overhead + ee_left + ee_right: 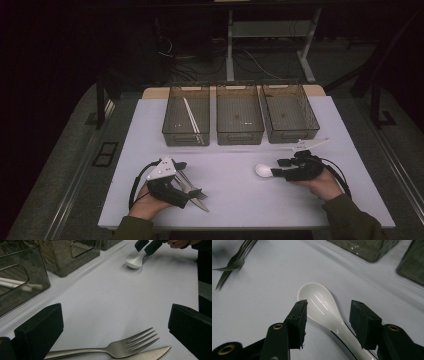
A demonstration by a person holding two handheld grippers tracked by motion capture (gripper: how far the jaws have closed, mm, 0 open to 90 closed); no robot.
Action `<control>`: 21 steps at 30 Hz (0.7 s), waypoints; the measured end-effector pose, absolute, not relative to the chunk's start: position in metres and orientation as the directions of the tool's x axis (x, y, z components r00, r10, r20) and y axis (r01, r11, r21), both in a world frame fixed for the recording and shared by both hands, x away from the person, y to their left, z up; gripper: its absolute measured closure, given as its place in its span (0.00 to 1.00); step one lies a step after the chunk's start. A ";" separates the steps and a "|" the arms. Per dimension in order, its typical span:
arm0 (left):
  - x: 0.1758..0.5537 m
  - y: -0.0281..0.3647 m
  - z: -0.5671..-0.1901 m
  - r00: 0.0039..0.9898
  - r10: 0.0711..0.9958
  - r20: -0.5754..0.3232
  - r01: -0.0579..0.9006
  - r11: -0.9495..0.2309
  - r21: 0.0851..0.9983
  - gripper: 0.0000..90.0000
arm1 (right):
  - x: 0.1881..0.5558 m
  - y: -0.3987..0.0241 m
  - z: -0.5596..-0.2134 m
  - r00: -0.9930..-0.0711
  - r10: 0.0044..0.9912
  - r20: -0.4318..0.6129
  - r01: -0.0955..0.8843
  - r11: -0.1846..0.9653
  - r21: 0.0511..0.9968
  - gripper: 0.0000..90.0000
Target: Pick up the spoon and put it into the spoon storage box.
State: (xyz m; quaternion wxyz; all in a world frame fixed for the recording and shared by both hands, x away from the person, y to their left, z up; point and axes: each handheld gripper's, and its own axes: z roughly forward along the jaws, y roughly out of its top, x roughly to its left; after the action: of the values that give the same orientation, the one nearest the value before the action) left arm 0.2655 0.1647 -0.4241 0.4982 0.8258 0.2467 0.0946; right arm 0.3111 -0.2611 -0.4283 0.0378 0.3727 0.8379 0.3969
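Around the spoon (pixel 322 307) — right gripper (pixel 328 315), parted.

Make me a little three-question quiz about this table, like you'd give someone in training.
1. True or false: the right tongs have clamped shut on the white spoon.
2. Which of the three bins holds white chopsticks: left, middle or right?
3. Which two metal pieces lie by the left tongs?

Key
1. False: the jaws stand open on either side of the spoon's handle.
2. The left bin.
3. A fork and a knife.
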 end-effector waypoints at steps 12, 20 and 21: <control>0.266 0.164 -0.425 0.861 0.501 -0.089 0.313 -0.384 0.869 0.00 | 0.320 -0.241 -0.436 -0.728 0.647 0.225 0.593 0.429 0.682 0.52; 0.266 0.164 -0.425 0.861 0.501 -0.091 0.315 -0.384 0.868 0.00 | 0.321 -0.237 -0.441 -0.728 0.650 0.216 0.597 0.448 0.665 0.52; 0.266 0.164 -0.425 0.861 0.501 -0.091 0.315 -0.384 0.868 0.00 | 0.321 -0.236 -0.441 -0.729 0.651 0.213 0.597 0.450 0.664 0.52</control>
State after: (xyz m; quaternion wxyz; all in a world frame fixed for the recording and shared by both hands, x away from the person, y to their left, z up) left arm 0.2655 0.1636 -0.4250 0.4972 0.8266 0.2467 0.0934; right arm 0.3213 -0.2364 -0.4412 0.0363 0.3666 0.8508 0.3748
